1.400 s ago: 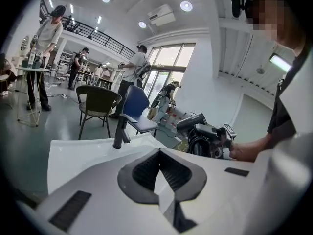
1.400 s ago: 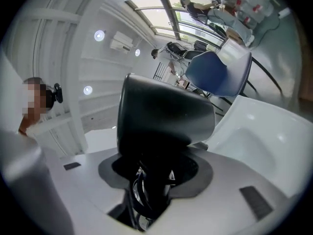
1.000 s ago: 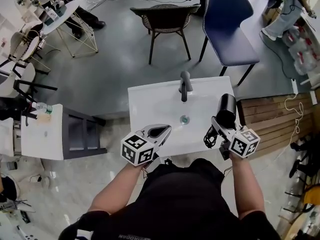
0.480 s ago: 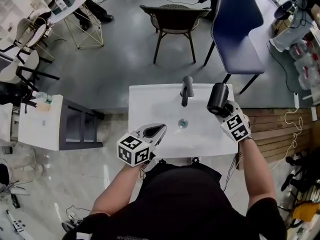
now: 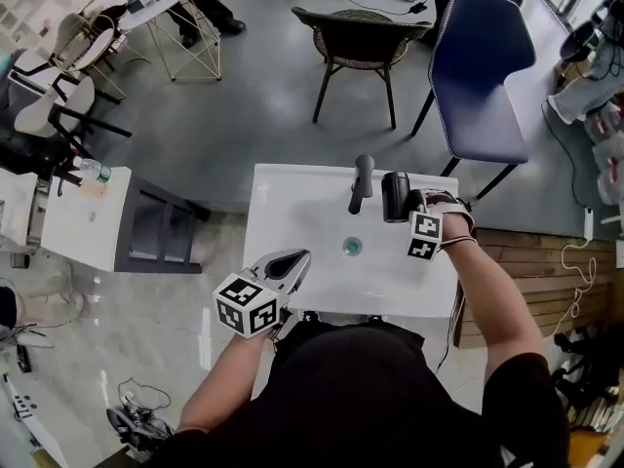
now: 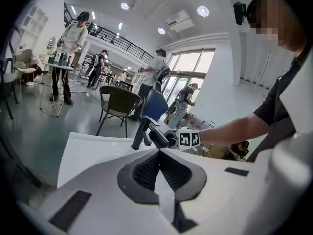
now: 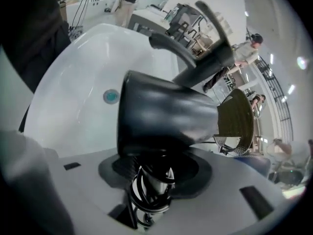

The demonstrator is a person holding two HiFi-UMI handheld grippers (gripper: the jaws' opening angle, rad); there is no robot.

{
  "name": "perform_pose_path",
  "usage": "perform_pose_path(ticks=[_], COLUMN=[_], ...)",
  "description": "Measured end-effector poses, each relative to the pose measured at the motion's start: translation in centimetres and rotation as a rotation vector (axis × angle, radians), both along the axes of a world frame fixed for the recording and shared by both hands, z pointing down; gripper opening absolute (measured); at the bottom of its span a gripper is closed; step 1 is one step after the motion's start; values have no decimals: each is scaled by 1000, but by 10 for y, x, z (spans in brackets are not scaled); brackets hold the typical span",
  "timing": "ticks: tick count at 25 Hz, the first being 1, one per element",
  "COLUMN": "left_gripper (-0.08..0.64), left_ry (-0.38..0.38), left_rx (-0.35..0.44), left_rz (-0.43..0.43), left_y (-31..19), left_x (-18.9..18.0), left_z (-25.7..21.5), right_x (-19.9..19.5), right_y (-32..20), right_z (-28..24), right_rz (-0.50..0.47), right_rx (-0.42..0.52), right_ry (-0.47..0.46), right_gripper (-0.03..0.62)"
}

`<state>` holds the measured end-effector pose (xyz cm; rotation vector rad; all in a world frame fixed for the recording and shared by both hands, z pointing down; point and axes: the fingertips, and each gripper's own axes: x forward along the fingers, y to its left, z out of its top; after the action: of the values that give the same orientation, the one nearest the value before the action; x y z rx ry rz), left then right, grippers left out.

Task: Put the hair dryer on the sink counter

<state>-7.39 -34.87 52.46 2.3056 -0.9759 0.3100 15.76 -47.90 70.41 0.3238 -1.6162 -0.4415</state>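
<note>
The black hair dryer is over the back right of the white sink counter, just right of the dark faucet, and whether it rests on the counter I cannot tell. My right gripper is shut on it. In the right gripper view the hair dryer fills the middle, its coiled cord bunched between the jaws of my right gripper, with the drain beyond. My left gripper is shut and empty over the counter's front left edge; in its own view the left gripper faces the faucet.
A blue chair and a wicker chair stand behind the sink. A white side table with a dark stand is at the left. Wooden planks lie to the right. Several people stand in the room beyond.
My right gripper has carried the hair dryer from the sink's right front edge back to beside the faucet, turning it leftward. The left gripper has kept its place at the front edge.
</note>
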Motion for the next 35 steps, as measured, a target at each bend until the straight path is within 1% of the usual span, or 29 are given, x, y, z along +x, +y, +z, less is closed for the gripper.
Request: perform_pose_path(ticks=[3, 8, 13, 18, 24, 25, 26, 30, 35], left_gripper=[0, 0, 0, 0, 0, 0, 0, 0, 0], left_ry=[-17, -28, -31, -33, -30, -28, -27, -22, -13], left_rx=[-11, -24, -26, -27, -27, -26, -25, -20, -9], left_rz=[-48, -98, -122, -138, -129, -127, -125, -110, -73], left_y=[4, 11, 12, 13, 13, 13, 13, 13, 13], left_x=[-6, -9, -7, -6, -5, -5, -5, -4, 3], left_z=[2, 4, 2, 2, 3, 2, 2, 1, 0], right_x=[0, -5, -9, -10, -12, -11, -10, -7, 6], right_y=[-10, -16, -24, -25, -27, -26, -24, -23, -18], right_z=[18, 34, 40, 41, 40, 39, 38, 31, 22], right_rz=[-54, -99, -109, -141, -151, -148, -146, -128, -78], right_rx=[15, -11, -46, -76, -76, -77, -75, -43, -30], right_ry=[57, 80, 96, 111, 116, 117, 118, 111, 102], right_gripper=[167, 167, 169, 175, 204, 228, 236, 236, 237])
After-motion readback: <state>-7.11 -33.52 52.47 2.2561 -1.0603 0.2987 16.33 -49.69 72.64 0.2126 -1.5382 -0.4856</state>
